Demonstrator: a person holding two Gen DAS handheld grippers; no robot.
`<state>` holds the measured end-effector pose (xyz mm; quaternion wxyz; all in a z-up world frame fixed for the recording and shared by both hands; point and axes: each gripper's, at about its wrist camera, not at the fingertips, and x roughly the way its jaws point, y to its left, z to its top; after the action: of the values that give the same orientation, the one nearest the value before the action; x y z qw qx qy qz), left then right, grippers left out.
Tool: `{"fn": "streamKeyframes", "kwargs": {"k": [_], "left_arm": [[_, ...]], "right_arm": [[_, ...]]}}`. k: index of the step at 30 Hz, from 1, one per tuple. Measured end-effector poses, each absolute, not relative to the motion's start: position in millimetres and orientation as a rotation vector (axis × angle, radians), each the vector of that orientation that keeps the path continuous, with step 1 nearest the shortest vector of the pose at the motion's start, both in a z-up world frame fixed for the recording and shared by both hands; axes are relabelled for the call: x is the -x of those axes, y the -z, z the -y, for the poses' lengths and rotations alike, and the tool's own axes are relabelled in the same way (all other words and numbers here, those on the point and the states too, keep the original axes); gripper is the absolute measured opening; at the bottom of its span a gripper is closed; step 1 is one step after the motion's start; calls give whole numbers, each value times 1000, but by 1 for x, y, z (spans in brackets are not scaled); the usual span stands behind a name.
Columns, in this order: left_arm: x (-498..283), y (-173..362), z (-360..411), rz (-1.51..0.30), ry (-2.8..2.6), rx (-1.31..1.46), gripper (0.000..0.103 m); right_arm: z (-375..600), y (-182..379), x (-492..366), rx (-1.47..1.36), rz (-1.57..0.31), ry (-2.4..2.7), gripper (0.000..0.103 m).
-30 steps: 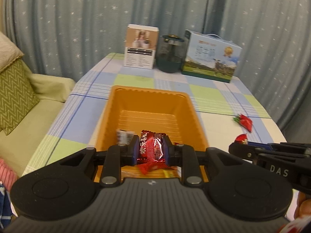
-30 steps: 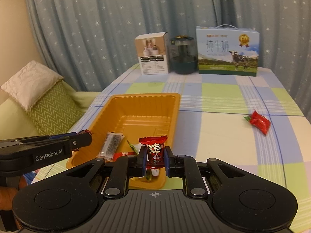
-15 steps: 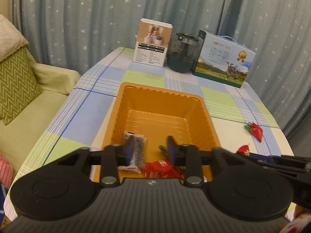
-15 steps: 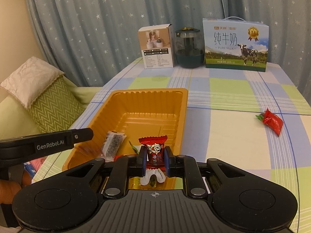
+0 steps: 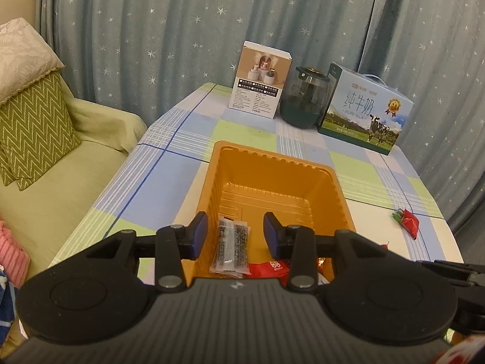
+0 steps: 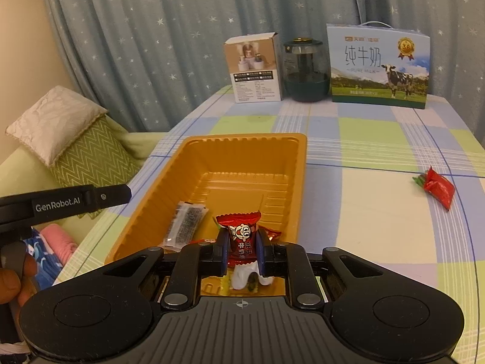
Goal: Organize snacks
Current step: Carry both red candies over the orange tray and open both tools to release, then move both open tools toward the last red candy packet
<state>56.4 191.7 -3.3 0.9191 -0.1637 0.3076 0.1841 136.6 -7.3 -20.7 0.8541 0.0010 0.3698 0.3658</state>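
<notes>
Our left tongs (image 5: 235, 236) stand apart with nothing between them, above the near end of the orange tray (image 5: 333, 188). Just below them lie a clear packet (image 5: 232, 247) and a red wrapper (image 5: 268, 268). Our right tongs (image 6: 243, 250) are clamped on a red candy (image 6: 241, 236) over the tray's near rim (image 6: 298, 212). Beyond both, the tray's far half is bare. Right of the right tongs, on open counter (image 6: 363, 206), lies another red candy (image 6: 438, 189), well apart from the tray. Farthest off, along the counter's back edge, stand a small box (image 6: 253, 68), a dark jar (image 6: 306, 71) and a milk carton (image 6: 379, 65).
</notes>
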Motion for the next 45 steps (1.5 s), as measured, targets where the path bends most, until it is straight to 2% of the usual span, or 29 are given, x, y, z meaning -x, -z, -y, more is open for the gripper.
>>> {"fn": "streamKeyframes", "kwargs": {"k": [5,7,8,9,22,35,40,45], "left_arm": [[-55,5,-193,-637,-380,346,37],[-55,6,-194,-638,-382,346,37],[-54,5,-193,-638,-382,344,37],[-54,5,-193,-638,-382,341,38],[-57,9,-167,-658,-326,312,47],[-67,4,-104,-671,-190,250,58],[-74,1,-78,-674,-132,229,67],[-84,1,-54,-691,-78,207,70]], "right_arm": [[3,20,-142,-45,-766,-810,19],[4,20,-145,-84,-758,-811,27],[8,20,-146,-114,-758,-806,52],[12,20,-148,-146,-759,-798,72],[86,35,-133,-183,-833,-599,73],[150,30,-123,-211,-826,-450,73],[171,28,-124,-218,-825,-402,73],[191,30,-125,-227,-840,-356,73]]}}
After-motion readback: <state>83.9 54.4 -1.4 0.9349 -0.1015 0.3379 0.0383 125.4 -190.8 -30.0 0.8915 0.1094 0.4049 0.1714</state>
